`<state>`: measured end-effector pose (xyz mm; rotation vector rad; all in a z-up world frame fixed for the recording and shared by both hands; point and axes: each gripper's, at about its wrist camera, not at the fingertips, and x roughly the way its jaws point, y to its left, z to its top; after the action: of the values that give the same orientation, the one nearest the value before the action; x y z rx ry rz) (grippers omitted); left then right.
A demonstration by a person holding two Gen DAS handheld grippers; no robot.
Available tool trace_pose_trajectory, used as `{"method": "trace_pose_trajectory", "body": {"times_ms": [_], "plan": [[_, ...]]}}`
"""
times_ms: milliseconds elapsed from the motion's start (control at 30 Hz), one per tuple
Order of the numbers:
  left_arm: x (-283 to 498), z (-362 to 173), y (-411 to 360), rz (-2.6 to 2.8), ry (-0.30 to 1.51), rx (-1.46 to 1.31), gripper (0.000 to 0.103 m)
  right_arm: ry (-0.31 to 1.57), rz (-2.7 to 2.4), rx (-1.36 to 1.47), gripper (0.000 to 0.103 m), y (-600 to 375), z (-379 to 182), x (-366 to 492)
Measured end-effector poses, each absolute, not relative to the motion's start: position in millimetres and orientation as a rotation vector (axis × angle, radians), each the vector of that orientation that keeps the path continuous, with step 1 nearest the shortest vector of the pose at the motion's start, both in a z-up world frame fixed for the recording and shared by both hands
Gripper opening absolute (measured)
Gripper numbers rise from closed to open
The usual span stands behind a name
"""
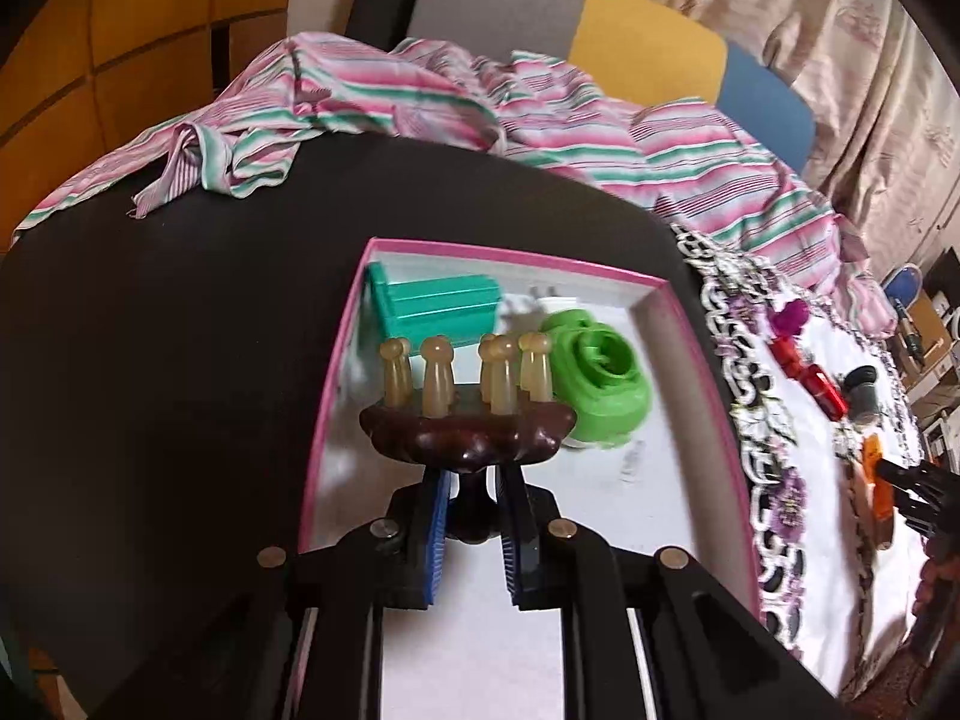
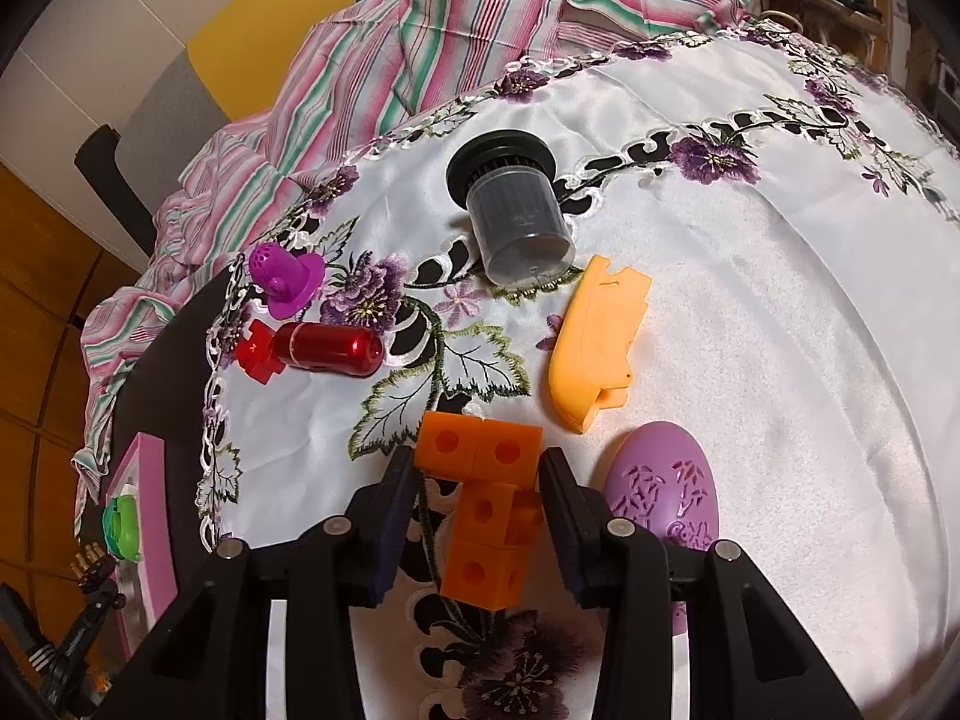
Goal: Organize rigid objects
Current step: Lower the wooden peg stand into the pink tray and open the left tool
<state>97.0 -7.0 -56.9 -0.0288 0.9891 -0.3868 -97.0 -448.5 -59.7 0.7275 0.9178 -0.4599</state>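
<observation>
Black table (image 1: 180, 312): pink-rimmed box (image 1: 516, 258), embroidered cloth (image 2: 780, 300), striped fabric (image 1: 372, 96).

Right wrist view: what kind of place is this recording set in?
Probably a lived-in home room, not a lab: an embroidered floral tablecloth, a striped garment heaped at the table's far edge, curtains, and small household objects being sorted into a pink-rimmed box.

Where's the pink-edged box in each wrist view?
Left wrist: the pink-edged box fills the centre, straight ahead, under the left gripper and the massager it grips.
Right wrist: a sliver at the far lower left.
Shared landmark: the green roll inside the box.
</observation>
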Motion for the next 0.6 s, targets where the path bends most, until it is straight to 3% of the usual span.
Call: {"method": "trace_pose_trajectory", "body": {"times_ms": [133, 200, 233, 600], "plan": [[108.2, -64.5, -3.2, -0.353, 1.017, -0.041, 0.018, 0.919, -0.461, 0.724, 0.042, -447.8, -59.9, -96.6], [109.0, -63.3, 0.6, -0.335, 1.013, -0.057, 0.029, 0.919, -0.459, 0.723, 0.042, -447.9, -60.1, -96.4], [107.9, -61.6, 2.2, -0.330, 1.009, -0.062, 0.030, 0.919, -0.459, 0.723, 0.042, -447.5, -60.1, -96.2], [76.3, -50.6, 13.7, -0.342, 0.983, -0.097, 0.031, 0.888, -0.425, 0.710, 0.042, -441.9, -53.3, -96.0]]}}
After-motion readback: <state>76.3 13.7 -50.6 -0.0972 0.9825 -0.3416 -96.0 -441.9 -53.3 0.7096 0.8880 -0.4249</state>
